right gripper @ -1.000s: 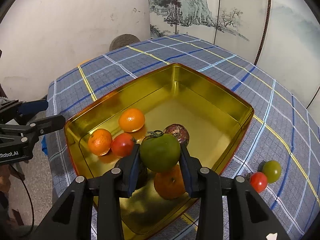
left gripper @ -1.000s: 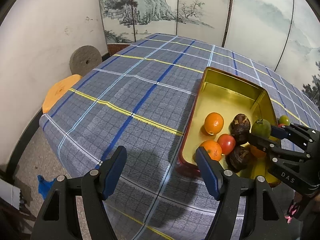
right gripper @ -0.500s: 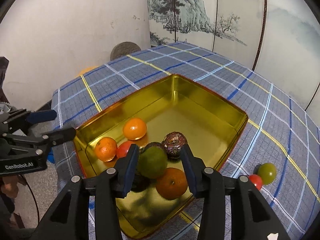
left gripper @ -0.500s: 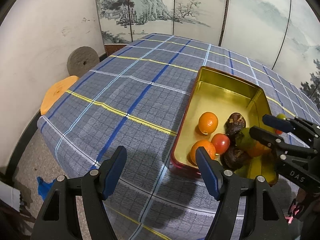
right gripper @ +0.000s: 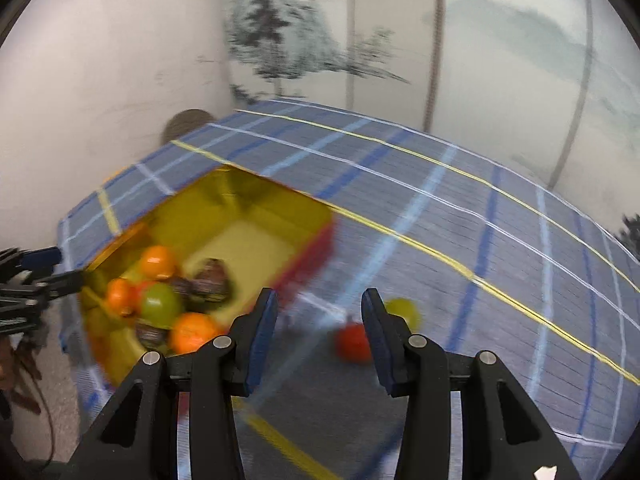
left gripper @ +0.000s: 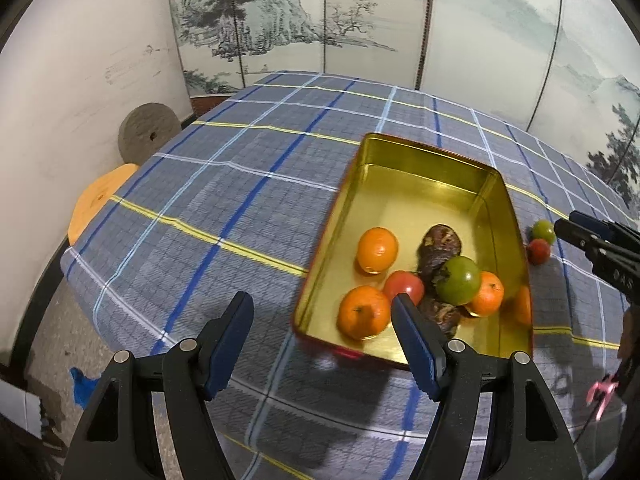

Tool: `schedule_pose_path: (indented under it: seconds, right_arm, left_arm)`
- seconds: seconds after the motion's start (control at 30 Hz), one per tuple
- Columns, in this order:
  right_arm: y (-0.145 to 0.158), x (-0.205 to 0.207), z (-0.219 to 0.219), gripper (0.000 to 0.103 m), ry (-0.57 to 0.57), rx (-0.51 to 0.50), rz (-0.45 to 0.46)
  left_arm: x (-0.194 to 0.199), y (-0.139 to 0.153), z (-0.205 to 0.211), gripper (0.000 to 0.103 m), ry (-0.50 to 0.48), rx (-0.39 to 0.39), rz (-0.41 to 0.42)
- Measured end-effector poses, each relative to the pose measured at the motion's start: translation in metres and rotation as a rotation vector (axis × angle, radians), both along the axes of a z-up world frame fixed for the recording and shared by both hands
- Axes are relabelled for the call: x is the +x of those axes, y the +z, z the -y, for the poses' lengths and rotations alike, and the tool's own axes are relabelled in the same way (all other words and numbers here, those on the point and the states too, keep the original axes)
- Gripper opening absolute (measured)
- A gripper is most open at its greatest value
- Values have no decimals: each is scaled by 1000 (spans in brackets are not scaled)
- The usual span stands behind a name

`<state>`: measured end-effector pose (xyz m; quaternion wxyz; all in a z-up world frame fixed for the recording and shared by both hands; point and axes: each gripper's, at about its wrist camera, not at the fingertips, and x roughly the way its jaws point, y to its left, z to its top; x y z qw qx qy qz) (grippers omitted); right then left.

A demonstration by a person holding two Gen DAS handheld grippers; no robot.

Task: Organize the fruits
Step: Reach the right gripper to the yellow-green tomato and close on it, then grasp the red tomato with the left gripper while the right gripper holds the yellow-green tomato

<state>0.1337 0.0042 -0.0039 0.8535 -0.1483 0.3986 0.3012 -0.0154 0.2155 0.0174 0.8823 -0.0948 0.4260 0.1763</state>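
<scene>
A gold tin tray [left gripper: 424,168] sits on the plaid tablecloth and holds oranges [left gripper: 377,249], a red tomato [left gripper: 404,286], dark brown fruits [left gripper: 440,242] and a green tomato [left gripper: 458,280] resting on the pile. A small green tomato [left gripper: 543,231] and a red tomato [left gripper: 538,251] lie on the cloth right of the tray. My left gripper [left gripper: 322,340] hangs open and empty at the tray's near corner. My right gripper [right gripper: 318,330] is open with nothing between its fingers, beside the red tomato [right gripper: 352,344] and green tomato [right gripper: 404,311]. The right wrist view is blurred.
The plaid table [left gripper: 240,200] drops off at its near and left edges. A grey stone disc [left gripper: 148,132] and an orange stool [left gripper: 100,200] stand by the left wall. A painted folding screen [left gripper: 360,20] backs the table.
My right gripper let go of the green tomato onto the pile in the tray, then swung right, out over the cloth toward the two loose tomatoes. My left gripper drifted slightly, still open.
</scene>
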Motion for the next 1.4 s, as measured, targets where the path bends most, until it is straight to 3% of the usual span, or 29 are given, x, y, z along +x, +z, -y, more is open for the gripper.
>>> schedule_pose_path:
  seconds: [0.23, 0.7, 1.07, 1.4]
  right_arm:
    - [-12, 34, 33, 41, -102, -5, -75]
    - [-40, 86, 16, 41, -217, -55, -357]
    - [-58, 95, 11, 39, -251, -93, -434]
    - [-56, 91, 17, 34, -249, -65, -397]
  left_arm:
    - [8, -1, 7, 72, -19, -3, -6]
    - [12, -4, 6, 72, -25, -14, -5]
    - [22, -3, 16, 72, -41, -21, -2]
    - [30, 2, 31, 72, -84, -20, -1]
